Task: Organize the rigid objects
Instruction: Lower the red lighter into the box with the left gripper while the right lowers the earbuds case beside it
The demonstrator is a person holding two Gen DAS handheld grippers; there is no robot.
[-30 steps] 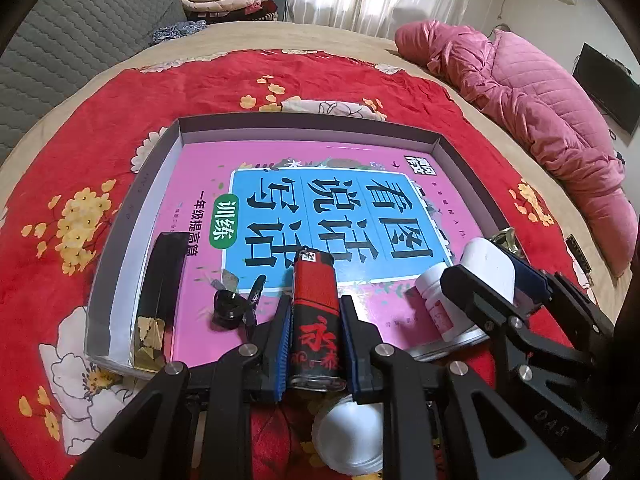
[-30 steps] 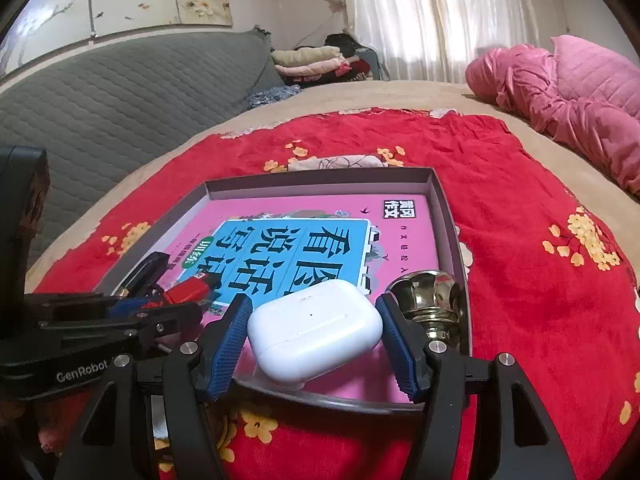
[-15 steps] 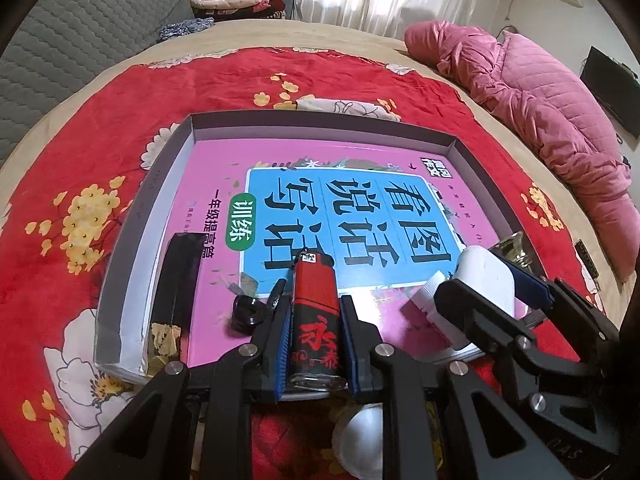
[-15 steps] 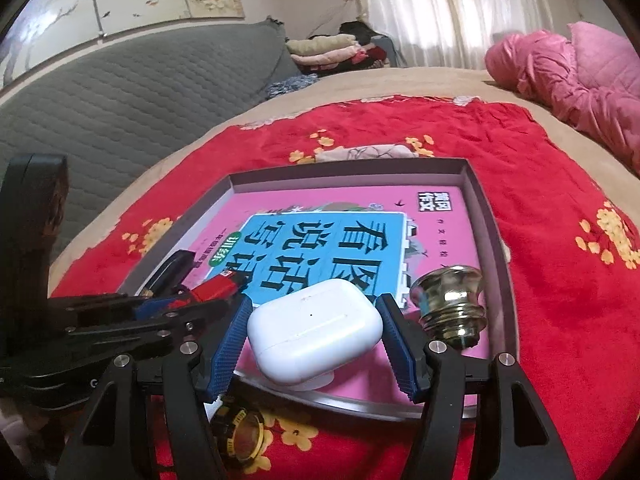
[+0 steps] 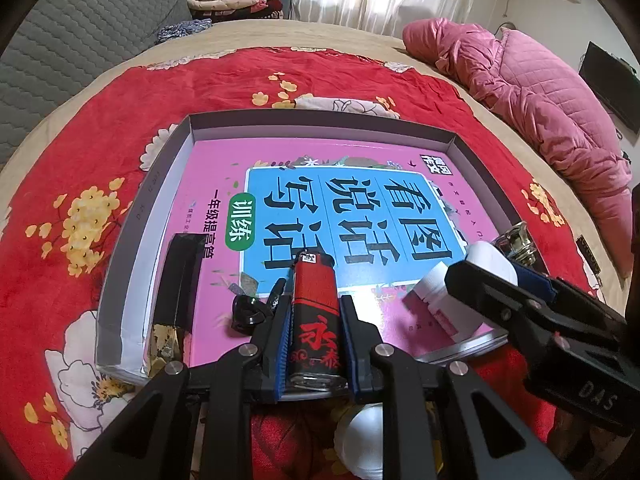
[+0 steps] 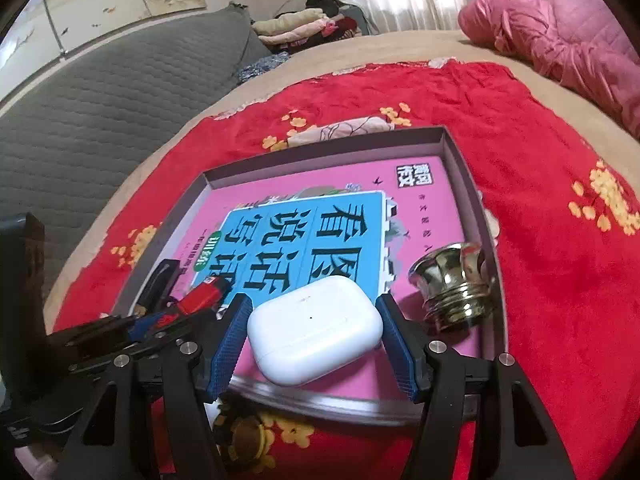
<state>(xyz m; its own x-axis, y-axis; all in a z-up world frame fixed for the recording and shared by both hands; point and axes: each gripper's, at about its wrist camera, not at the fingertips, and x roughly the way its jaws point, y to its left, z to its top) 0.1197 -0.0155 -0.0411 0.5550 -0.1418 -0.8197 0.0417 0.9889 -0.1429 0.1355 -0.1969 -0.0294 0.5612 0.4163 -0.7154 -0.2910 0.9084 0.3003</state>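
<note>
A: Largest first. What has changed on the bed [image 5: 92, 92]?

B: Nothing on it. The red blanket [image 5: 360, 80] and the tray [image 5: 320, 120] with the pink book [image 5: 400, 162] in it are seen as a second ago.

A: And in the tray?

B: More of the near end is shown now. The gold knob [image 6: 452, 284] is seen fully inside the right wall; the black box [image 5: 180, 276], the clip [image 5: 248, 312] and the white bottle [image 5: 432, 288] are unmoved.

A: Grippers?

B: The left gripper [image 5: 314, 340] is kept in place, jaws narrowed and clamped on the red lighter [image 5: 314, 304], held over the tray's near edge. The right gripper [image 6: 316, 340] has been rolled a little; its jaws stand wide, with the white earbud case [image 6: 316, 332] between them, the pads touching or just beside its ends. A firm grip cannot be confirmed.

A: Meaning for the task?

B: Both items are judged still in transit, not set down. A round thing and a white cup are left on the blanket, outside the tray.
</note>
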